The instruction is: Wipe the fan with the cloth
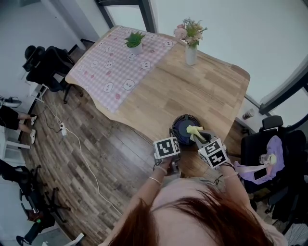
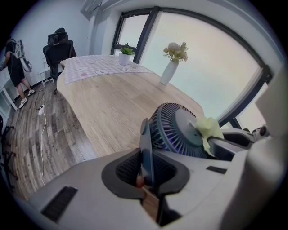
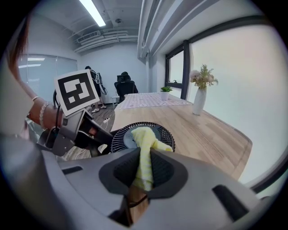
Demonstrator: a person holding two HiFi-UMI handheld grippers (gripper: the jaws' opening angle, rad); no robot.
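Gripping one fan [image 1: 183,126], one cloth [image 1: 194,131].

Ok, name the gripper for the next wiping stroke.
Right. The right gripper is shut on the yellow cloth, which lies on the fan; the left gripper clamps a thin part at its side, probably steadying it.

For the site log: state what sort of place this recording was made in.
Most likely an office or meeting room: a long wooden table, black swivel office chairs near it, tall dark-framed windows and strip lights on an open ceiling.
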